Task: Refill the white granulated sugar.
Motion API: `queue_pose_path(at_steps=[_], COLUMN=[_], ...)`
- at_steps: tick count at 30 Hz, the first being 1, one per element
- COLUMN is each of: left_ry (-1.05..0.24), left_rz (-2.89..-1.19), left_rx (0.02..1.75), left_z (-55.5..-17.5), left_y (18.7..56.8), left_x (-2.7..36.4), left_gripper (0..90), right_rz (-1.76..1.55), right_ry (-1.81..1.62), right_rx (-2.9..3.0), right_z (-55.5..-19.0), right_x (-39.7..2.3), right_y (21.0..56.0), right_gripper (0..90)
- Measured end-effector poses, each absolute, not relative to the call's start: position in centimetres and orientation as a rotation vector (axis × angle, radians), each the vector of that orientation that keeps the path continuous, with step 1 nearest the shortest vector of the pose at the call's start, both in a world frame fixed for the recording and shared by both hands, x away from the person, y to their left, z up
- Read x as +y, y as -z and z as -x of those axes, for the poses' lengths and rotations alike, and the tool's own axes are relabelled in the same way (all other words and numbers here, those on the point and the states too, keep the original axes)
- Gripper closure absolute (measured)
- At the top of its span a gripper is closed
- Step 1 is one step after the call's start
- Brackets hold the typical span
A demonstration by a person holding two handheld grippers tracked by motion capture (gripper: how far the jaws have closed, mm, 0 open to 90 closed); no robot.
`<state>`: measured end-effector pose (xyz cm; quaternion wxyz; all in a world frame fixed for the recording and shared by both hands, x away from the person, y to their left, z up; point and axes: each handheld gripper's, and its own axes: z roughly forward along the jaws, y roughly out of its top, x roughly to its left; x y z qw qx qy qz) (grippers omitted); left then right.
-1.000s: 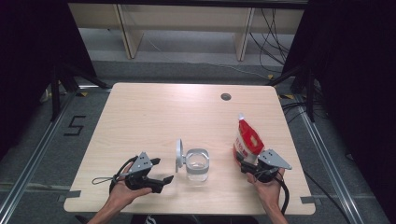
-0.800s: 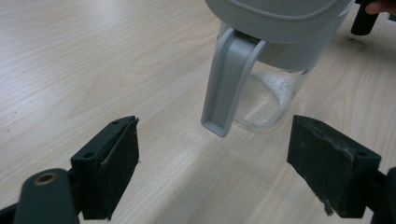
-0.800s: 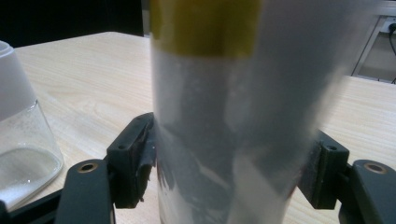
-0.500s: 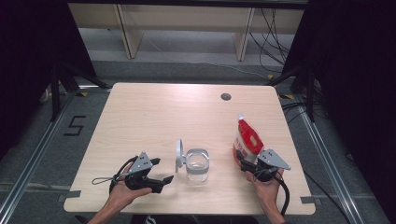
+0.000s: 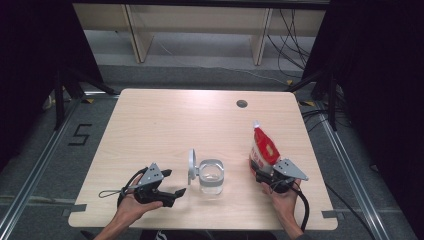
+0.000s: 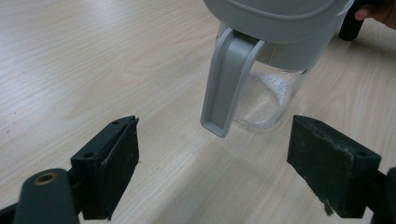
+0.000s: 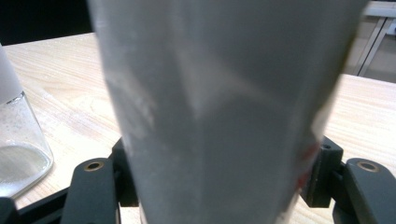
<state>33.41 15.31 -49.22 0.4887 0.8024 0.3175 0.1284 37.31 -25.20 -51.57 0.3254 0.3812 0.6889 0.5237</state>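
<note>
At lower right of the high view, the red-and-white pouch (image 5: 265,149) stands upright between the closing jaws of the right gripper (image 5: 261,172), with the glass jar (image 5: 210,176) just to its left; the left gripper (image 5: 175,192) gapes empty.

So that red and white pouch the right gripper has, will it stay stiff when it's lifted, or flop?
The pouch stands upright on its own, so its contents probably stiffen it. Its walls look like thin film, so they may dent between the right gripper pads. The smooth surface could slip, and the tall shape may tip.
</note>
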Motion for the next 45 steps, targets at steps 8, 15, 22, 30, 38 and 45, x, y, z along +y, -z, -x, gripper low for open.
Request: queue_pose_path(at_steps=[8, 15, 22, 30, 38, 45], left_ry=[-0.327, -0.326, -0.322, -0.315, -0.33, -0.334], left_rz=[-1.964, -1.957, -1.959, -1.946, -1.957, -1.963], left_rx=[0.746, 0.764, 0.757, 0.786, 0.768, 0.764], left_z=[-33.6, -33.6, -33.6, -33.6, -33.7, -33.7], left_y=[49.1, 49.1, 49.1, 49.2, 49.1, 49.1], left_x=[15.5, 15.6, 15.7, 15.7, 15.9, 16.0], left_gripper=[16.3, 16.3, 16.3, 16.3, 16.3, 16.3], right_rz=[-1.0, -1.018, -0.849, -0.67, -0.47, -0.299], right_ry=[-1.324, -1.294, -1.123, -1.083, -0.938, -0.77], right_rx=[1.802, 1.833, 1.889, 1.863, 1.859, 1.868], right_z=[-37.1, -37.1, -36.4, -33.8, -31.7, -30.2], right_x=[-24.8, -24.9, -24.3, -23.7, -23.2, -22.4], right_y=[51.1, 50.5, 49.2, 46.7, 45.4, 45.3], right_gripper=[44.8, 46.3, 46.9, 47.1, 47.2, 47.3])
